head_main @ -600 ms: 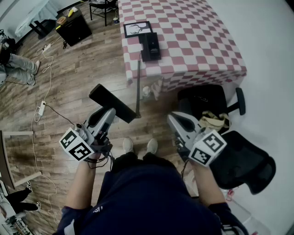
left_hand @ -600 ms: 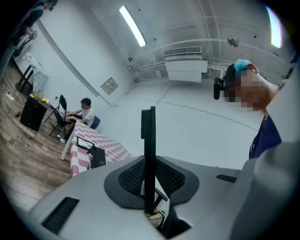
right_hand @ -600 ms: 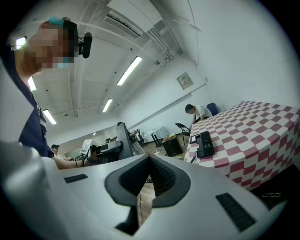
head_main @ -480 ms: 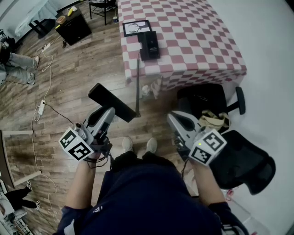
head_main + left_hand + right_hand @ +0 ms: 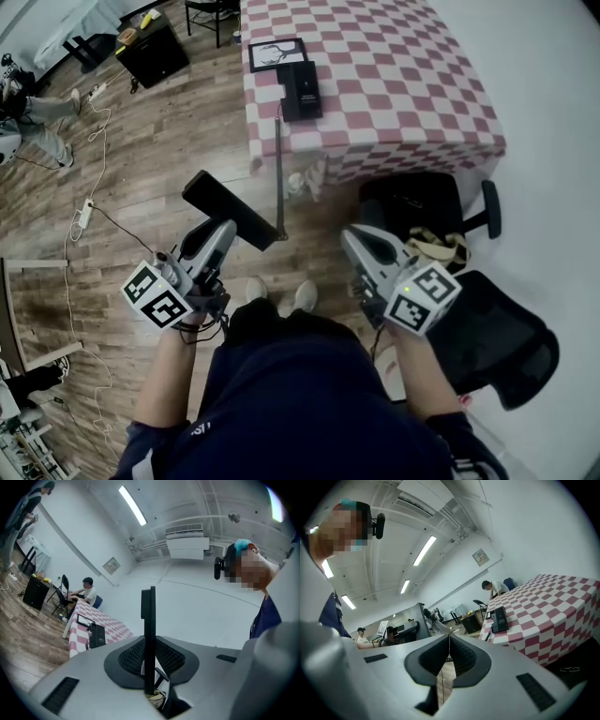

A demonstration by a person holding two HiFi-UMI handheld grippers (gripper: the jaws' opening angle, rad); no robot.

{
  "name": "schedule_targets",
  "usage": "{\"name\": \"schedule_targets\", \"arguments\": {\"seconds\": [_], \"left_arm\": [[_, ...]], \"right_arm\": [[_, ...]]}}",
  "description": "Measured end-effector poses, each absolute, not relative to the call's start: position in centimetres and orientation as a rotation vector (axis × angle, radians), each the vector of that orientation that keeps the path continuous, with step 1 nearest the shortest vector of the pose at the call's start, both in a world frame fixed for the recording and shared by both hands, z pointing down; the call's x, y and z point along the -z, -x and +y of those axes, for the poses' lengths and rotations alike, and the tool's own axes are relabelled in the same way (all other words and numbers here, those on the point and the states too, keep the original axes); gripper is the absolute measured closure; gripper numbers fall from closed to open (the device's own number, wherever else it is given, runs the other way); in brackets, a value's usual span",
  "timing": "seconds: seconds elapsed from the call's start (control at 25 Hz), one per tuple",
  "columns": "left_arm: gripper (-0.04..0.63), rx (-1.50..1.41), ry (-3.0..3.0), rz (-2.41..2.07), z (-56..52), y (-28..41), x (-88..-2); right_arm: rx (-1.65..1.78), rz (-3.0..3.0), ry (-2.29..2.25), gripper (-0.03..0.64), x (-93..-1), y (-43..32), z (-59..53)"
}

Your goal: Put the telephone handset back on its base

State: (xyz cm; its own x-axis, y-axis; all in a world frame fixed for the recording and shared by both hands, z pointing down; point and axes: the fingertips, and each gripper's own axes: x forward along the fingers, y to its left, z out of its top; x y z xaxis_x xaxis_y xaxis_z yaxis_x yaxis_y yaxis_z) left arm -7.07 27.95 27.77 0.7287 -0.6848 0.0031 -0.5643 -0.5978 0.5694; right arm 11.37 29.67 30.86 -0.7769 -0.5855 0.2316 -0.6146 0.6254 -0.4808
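The black telephone handset (image 5: 230, 208) hangs in the air over the wooden floor, with my left gripper (image 5: 223, 232) shut on its near end. In the left gripper view the handset (image 5: 149, 620) stands edge-on between the closed jaws of that gripper (image 5: 149, 670). Its cord (image 5: 279, 169) runs up to the black telephone base (image 5: 300, 91), which sits at the near left edge of the checked table (image 5: 394, 75). The base also shows in both gripper views (image 5: 97, 635) (image 5: 500, 619). My right gripper (image 5: 352, 240) is held level beside the left one, shut (image 5: 449, 638) with nothing in it.
A framed picture (image 5: 277, 54) lies on the table just behind the base. Two black office chairs (image 5: 422, 202) (image 5: 506, 337) stand to my right by the white wall. Cables and a power strip (image 5: 86, 217) lie on the floor to the left, where other people sit.
Both grippers and the handset stay where they were. The head view has shifted slightly, and my feet have moved a little.
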Motion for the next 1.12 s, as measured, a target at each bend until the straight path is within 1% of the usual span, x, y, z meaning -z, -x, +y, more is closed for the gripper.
{"name": "schedule_targets", "arguments": {"seconds": [0.4,0.8,1.12], "left_arm": [[0.506,0.297,-2.380,-0.950,25.9,5.5,-28.3],[0.506,0.303,-2.350,-0.939,21.2,6.5,-30.2],[0.506,0.288,-2.325,-0.893,15.9,8.3,-31.8]], "right_arm": [[-0.873,-2.781,-0.978,0.600,-31.9,-12.4,27.7],[-0.910,-2.740,-0.964,0.600,-33.7,-11.5,22.9],[-0.950,-2.705,-0.964,0.600,-35.1,-8.8,17.8]]}}
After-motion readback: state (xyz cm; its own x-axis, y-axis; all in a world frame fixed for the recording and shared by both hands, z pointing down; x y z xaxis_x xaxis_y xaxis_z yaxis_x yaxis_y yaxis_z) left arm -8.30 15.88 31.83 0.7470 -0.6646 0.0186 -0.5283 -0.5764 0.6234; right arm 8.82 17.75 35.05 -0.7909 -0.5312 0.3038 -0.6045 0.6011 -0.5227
